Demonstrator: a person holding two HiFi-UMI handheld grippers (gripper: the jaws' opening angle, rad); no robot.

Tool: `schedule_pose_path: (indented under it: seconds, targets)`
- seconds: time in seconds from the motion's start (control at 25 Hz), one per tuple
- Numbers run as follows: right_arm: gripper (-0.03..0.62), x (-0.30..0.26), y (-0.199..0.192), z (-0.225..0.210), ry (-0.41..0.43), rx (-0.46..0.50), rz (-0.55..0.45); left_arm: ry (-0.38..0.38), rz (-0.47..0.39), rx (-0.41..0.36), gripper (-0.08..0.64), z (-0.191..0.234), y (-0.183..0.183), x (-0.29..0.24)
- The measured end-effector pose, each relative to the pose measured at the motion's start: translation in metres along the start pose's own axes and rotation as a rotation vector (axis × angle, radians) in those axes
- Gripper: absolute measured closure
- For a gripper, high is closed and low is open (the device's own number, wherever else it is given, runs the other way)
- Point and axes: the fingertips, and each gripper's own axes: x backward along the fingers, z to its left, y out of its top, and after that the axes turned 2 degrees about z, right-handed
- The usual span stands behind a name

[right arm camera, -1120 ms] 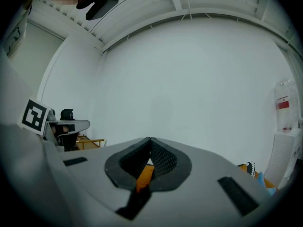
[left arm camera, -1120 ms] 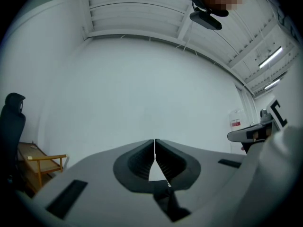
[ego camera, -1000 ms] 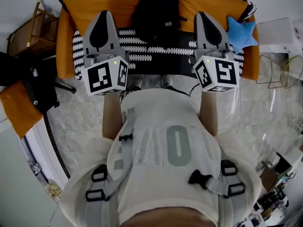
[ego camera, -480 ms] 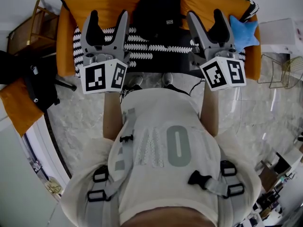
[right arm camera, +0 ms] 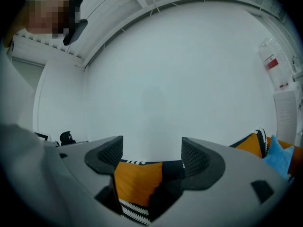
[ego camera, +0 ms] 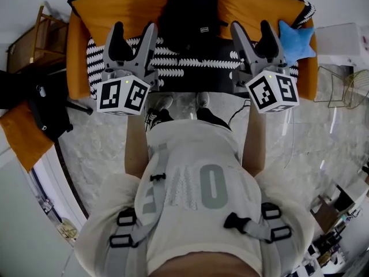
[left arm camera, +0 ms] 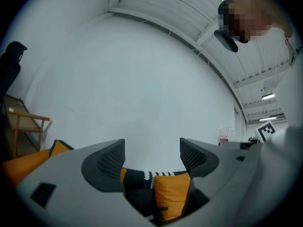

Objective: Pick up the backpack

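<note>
A black backpack (ego camera: 193, 13) stands upright in the middle of an orange sofa (ego camera: 130, 4), against its back cushions. My left gripper (ego camera: 134, 30) is held level in front of the seat, to the left of the backpack, and my right gripper (ego camera: 251, 27) to its right. Both have just been opening and now stand open with nothing between the jaws. In the left gripper view the left gripper (left arm camera: 151, 157) frames an orange cushion (left arm camera: 171, 193) and a dark shape. The right gripper (right arm camera: 151, 157) in its own view frames another orange cushion (right arm camera: 137, 181).
A black-and-white patterned throw (ego camera: 190, 62) covers the seat. A blue star cushion (ego camera: 295, 36) lies at the sofa's right end. A wooden chair (ego camera: 31, 39) and dark clothing (ego camera: 40, 97) are at the left, a wire table (ego camera: 346, 85) at the right. My feet (ego camera: 181, 103) stand before the sofa.
Both grippers went from shut to open. Each has rolled a little and sunk slightly in front of the sofa.
</note>
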Motion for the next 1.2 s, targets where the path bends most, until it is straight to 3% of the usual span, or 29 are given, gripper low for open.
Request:
schedule_pose_path:
  seconds: [0.32,0.48,0.56,0.8,1.0,1.2]
  targets:
    - [0.213,-0.057,-0.122,-0.084,-0.048,-0.044,0.23,0.086,0.239,0.004,0.21,0.069,-0.167,-0.056]
    - [0.215,-0.077,-0.202,-0.131,-0.069,-0.073,0.33,0.149,0.242,0.06,0.21,0.105,-0.252,-0.066]
    - [0.214,-0.087,-0.245,-0.15,-0.068,-0.044,0.391,0.171,0.26,0.079,0.21,0.123,-0.297,-0.074]
    - [0.213,-0.109,-0.359,-0.187,-0.048,-0.056,0.527,0.215,0.394,0.118,0.21,0.156,-0.426,-0.08]
    - [0.213,-0.125,-0.434,-0.214,-0.06,-0.157,0.608,0.238,0.501,0.18,0.21,0.171,-0.498,-0.078]
    - [0.214,-0.13,-0.493,-0.238,-0.113,-0.24,0.697,0.282,0.555,0.296,0.21,0.18,-0.543,-0.076]
